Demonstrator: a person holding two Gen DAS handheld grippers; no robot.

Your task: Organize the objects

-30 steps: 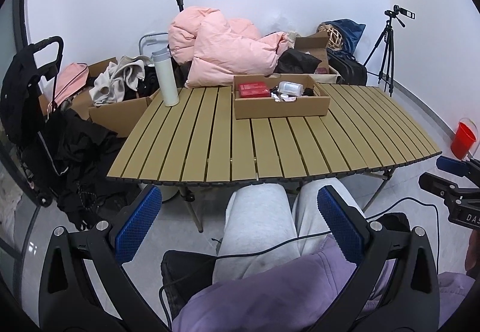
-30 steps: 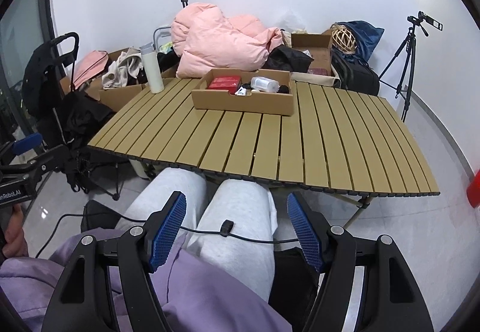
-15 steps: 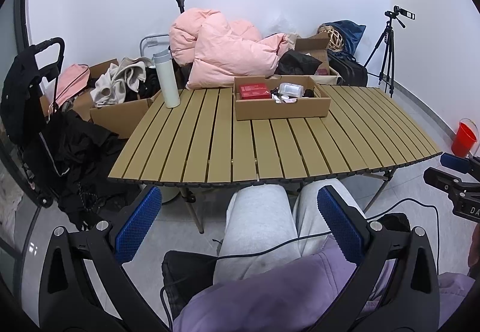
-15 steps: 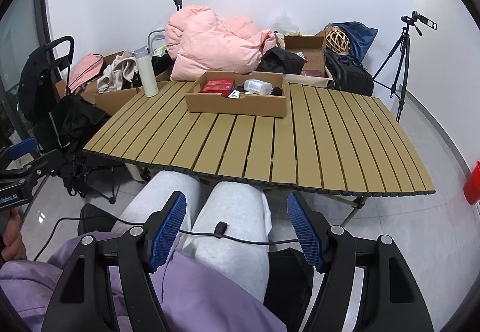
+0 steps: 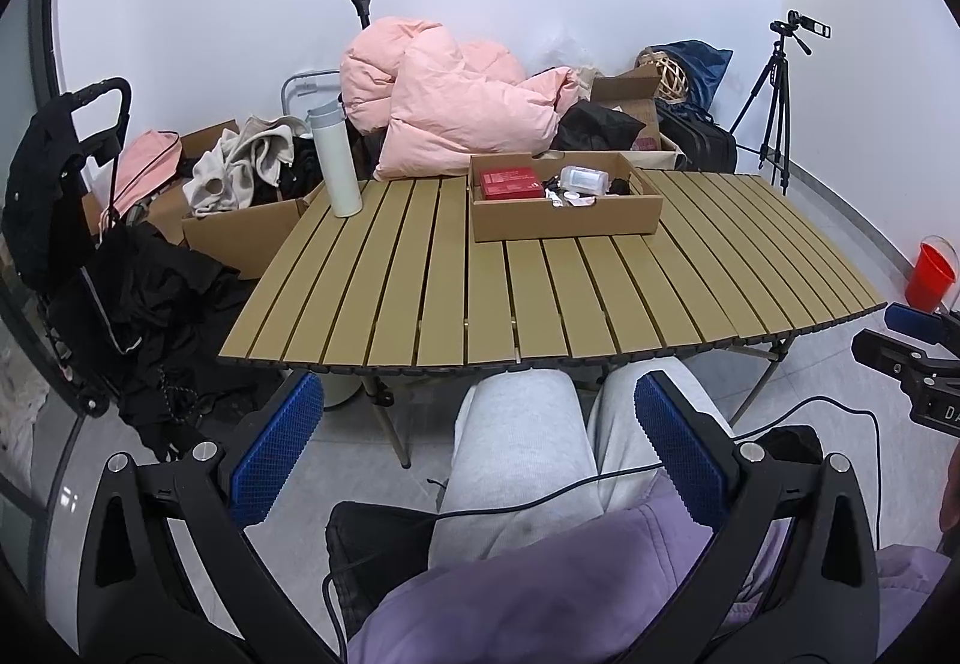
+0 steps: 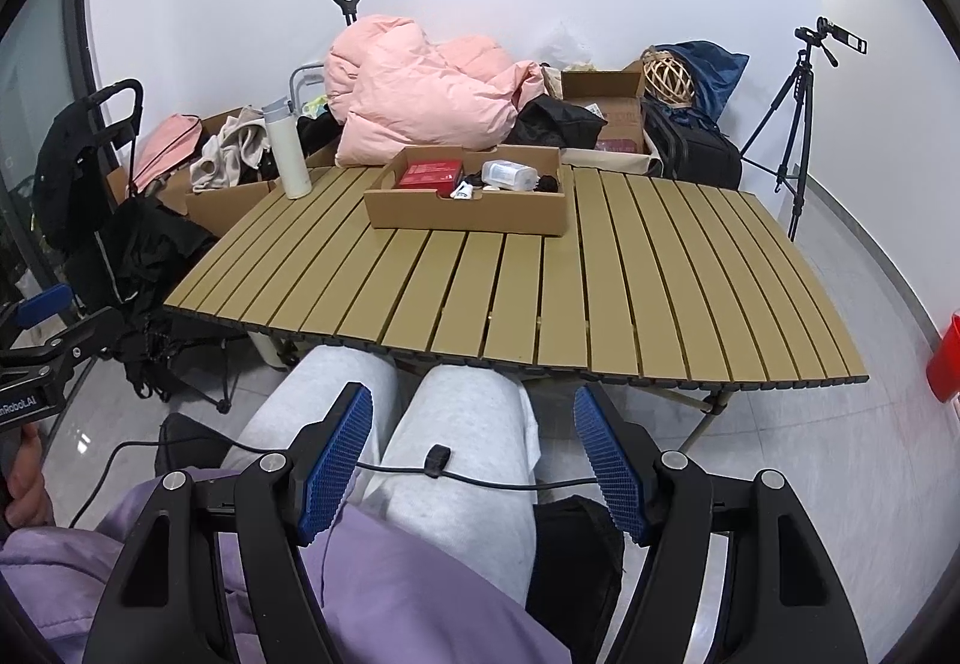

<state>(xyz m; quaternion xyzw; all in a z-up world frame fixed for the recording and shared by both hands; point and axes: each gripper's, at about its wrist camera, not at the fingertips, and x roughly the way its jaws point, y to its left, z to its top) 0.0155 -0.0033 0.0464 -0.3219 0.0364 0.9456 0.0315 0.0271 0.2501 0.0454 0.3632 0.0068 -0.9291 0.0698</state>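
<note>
A shallow cardboard tray [image 5: 564, 229] [image 6: 468, 220] sits on the far side of a slatted wooden table [image 5: 540, 298] [image 6: 600, 292]. It holds a red box [image 5: 510, 182] [image 6: 431, 173], a clear plastic container [image 5: 581, 178] [image 6: 509, 174] and small dark and white items. A white thermos [image 5: 335, 159] [image 6: 287, 150] stands at the table's far left corner. My left gripper [image 5: 477, 448] and right gripper [image 6: 474, 463] are both open and empty, held low over the person's lap, short of the table's near edge.
Pink bedding [image 5: 456, 111] is piled behind the table. Cardboard boxes with clothes [image 5: 240, 172] and a black cart [image 5: 78, 220] stand at the left. A tripod [image 6: 804, 111], bags [image 6: 690, 147] and a red bucket [image 5: 929, 274] are at the right.
Both grippers have risen and tilted slightly, so the table sits a little lower in each view. Both stay open and empty.
</note>
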